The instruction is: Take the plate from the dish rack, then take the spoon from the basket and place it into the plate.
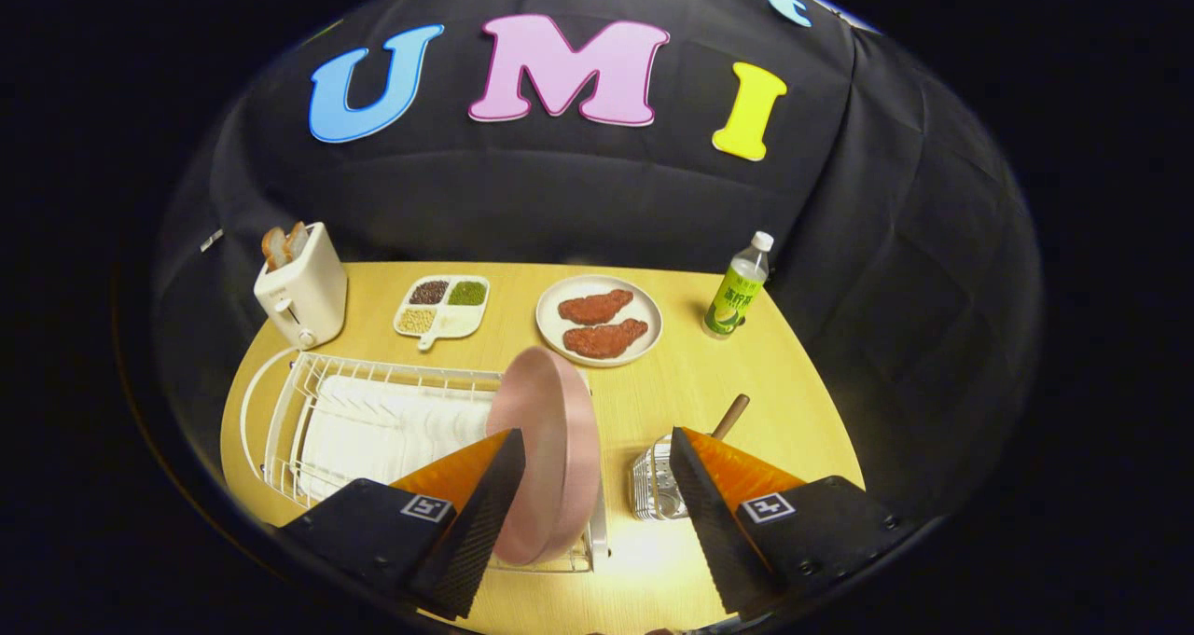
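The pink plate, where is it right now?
In the gripper view, the pink plate stands on edge at the right end of the white dish rack, between the open fingers of the hand-held gripper, close to the left one.

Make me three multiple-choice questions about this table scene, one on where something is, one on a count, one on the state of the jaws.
1. Where does the pink plate stand?
A. on edge in the dish rack
B. flat beside the bottle
C. on the toaster

2. How many pieces of meat lie on the white plate?
A. one
B. two
C. four

3. How is the gripper now?
A. shut on the plate
B. shut on the spoon
C. jaws open

Answers: 1 A, it stands upright at the rack's end; 2 B, two brown pieces lie side by side; 3 C, the jaws stand wide apart, one beside the plate.
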